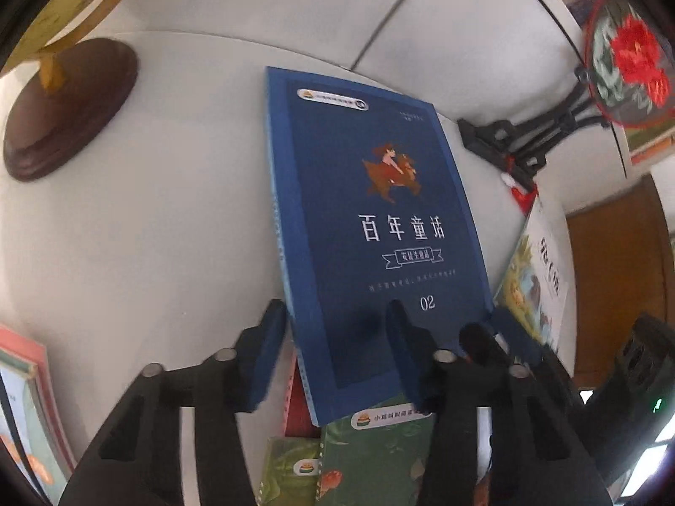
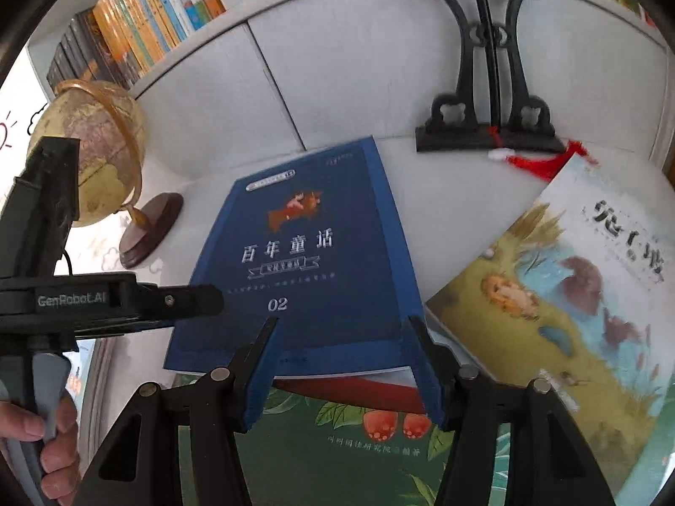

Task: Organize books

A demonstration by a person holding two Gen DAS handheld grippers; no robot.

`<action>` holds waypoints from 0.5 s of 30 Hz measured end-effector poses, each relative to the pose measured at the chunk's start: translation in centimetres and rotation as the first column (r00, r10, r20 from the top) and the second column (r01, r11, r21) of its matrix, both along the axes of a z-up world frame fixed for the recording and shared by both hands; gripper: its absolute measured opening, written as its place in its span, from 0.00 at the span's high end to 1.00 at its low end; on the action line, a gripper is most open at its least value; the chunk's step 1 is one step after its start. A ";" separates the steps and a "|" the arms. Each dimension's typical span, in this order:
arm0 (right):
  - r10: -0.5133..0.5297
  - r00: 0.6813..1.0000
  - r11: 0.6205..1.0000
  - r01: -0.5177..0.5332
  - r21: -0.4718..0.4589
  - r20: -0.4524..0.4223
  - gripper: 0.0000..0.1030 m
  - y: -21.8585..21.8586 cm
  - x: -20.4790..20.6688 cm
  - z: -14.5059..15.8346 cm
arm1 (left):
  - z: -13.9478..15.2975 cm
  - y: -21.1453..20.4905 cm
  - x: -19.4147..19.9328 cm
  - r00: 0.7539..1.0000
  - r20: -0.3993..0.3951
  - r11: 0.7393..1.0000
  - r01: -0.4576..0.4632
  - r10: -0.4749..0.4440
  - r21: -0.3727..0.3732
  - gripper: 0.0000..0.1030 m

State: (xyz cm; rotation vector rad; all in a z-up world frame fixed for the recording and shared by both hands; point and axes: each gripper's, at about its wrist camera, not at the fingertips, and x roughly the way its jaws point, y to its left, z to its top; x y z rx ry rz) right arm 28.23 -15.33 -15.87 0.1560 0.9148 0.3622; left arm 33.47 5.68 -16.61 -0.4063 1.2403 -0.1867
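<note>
Black tool with blue pads, seemingly marked "GenRobot.AI".

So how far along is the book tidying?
Nothing looks finished: books lie loose on the white surface. In hand: the left gripper and right gripper both straddle the blue book. Left to do: the green book beneath it and the picture book beside it.
</note>
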 end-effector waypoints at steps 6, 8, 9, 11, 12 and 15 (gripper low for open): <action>-0.014 1.000 0.999 0.014 0.040 -0.006 0.36 -0.2 0.6 -0.1 | -0.1 -0.3 -0.2 1.000 -0.006 1.000 0.014 -0.014 -0.001 0.60; 0.040 0.998 0.984 -0.030 0.176 -0.051 0.37 -0.4 0.4 -0.2 | 0.0 -0.6 -0.5 0.999 -0.001 0.999 0.033 -0.033 0.024 0.60; 0.084 0.993 0.963 -0.061 0.263 -0.079 0.41 -0.4 0.3 -0.2 | 0.1 -0.8 -0.7 0.999 0.000 0.998 0.044 -0.045 0.041 0.60; 0.124 0.984 0.942 -0.078 0.325 -0.125 0.49 -0.1 0.0 -0.4 | 0.3 -0.9 -1.1 0.998 0.002 0.997 0.056 -0.057 0.055 0.60; 0.123 0.984 0.944 -0.076 0.322 -0.127 0.51 0.0 -0.1 -0.4 | 0.4 -0.8 -1.2 0.998 0.003 0.997 0.056 -0.057 0.050 0.60; 0.037 0.994 0.968 -0.010 0.249 -0.104 0.48 -0.8 -0.6 0.3 | 0.3 0.1 -1.1 1.000 -0.014 1.000 0.018 -0.018 0.014 0.60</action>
